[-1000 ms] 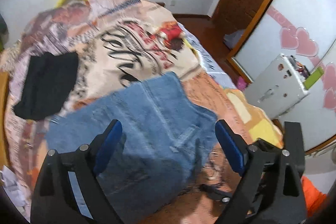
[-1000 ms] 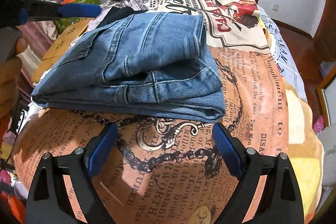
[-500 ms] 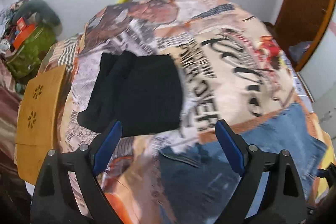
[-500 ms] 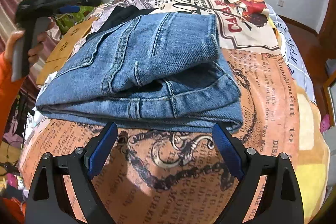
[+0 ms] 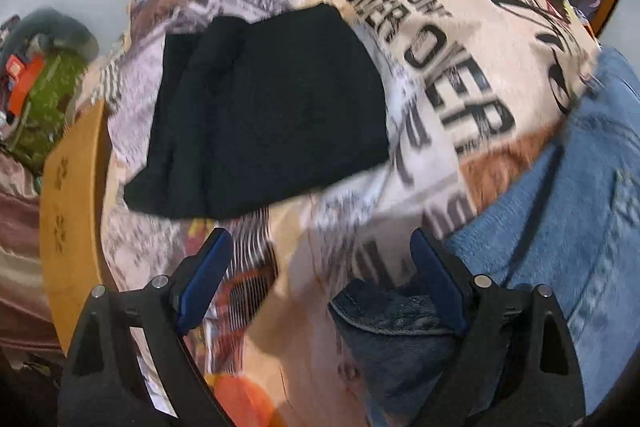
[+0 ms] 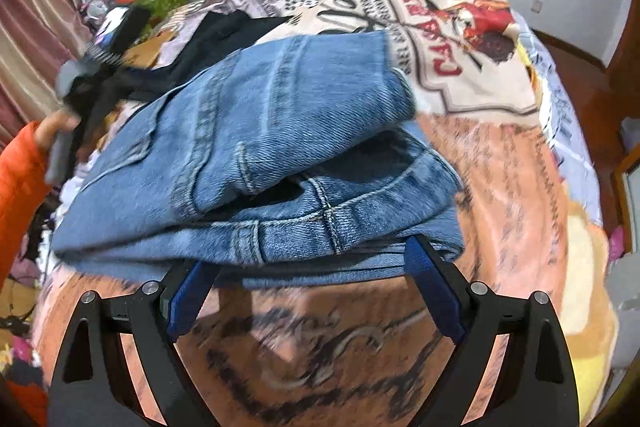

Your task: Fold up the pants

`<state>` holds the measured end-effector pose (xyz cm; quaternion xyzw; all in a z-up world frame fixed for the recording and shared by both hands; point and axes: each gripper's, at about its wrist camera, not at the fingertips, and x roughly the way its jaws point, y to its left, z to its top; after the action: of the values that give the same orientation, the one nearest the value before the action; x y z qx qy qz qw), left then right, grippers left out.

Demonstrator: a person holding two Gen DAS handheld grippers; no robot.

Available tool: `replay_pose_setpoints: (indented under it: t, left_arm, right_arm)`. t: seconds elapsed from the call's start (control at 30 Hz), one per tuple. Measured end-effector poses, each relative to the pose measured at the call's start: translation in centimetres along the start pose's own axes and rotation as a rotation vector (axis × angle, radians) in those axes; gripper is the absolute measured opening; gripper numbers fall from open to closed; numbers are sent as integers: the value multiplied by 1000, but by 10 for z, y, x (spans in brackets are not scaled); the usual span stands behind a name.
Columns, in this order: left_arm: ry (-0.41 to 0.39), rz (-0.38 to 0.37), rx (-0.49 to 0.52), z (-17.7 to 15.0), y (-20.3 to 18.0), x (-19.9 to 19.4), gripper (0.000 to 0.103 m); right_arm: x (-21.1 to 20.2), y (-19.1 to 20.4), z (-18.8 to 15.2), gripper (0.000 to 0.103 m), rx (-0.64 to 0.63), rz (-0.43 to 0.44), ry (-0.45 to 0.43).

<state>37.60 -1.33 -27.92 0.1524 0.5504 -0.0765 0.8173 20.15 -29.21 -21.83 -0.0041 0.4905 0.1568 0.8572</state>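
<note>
You're looking at jeans (image 6: 256, 163) folded into a thick stack near the bed's (image 6: 500, 187) front edge. Denim's heavy, stiff-ish, layers probably sliding if pinched thin. Your right gripper (image 6: 316, 287) is sitting w/ jaws apart, right at the stack's near edge, holding nothing. Left gripper (image 5: 320, 275) is hovering apart too, empty, beside the jeans (image 5: 560, 227). Grab through all layers at the folded edge.
</note>
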Motion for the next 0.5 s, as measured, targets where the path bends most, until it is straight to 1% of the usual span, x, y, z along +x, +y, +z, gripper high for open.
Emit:
replay_pose_setpoints:
  t: [0.03, 0.1, 0.13, 0.17, 0.23, 0.3, 0.33, 0.37, 0.43, 0.5]
  left_arm:
    - [-2, -12, 7, -7, 0, -4, 91]
    - [-9, -40, 36, -23, -4, -13, 91]
    - [-20, -42, 44, -32, -6, -20, 91]
    - [-21, -46, 42, -37, -7, -25, 90]
    - [-7, -79, 26, -50, -8, -35, 88]
    - [-14, -84, 19, -60, -13, -46, 88]
    - [-21, -82, 17, -66, -15, -52, 87]
    - [-29, -84, 17, -71, -19, -58, 83]
    - [-47, -102, 18, -84, -28, -71, 78]
    - [-65, -106, 26, -96, -38, -84, 78]
  right_arm:
    - [0, -3, 4, 91, 3, -22, -15]
    - [1, -8, 7, 91, 19, -35, -21]
    - [0, -10, 7, 91, 26, -41, -20]
    - [0, -13, 6, 91, 30, -53, -21]
    - [-2, -16, 2, 91, 29, -84, -22]
    - [-8, -19, -3, 91, 33, -95, -23]
    - [-11, -21, -5, 91, 37, -97, -25]
    - [-18, -24, -9, 91, 42, -102, -32]
    - [-28, -26, -14, 91, 45, -116, -51]
    - [-41, -25, -18, 91, 35, -145, -84]
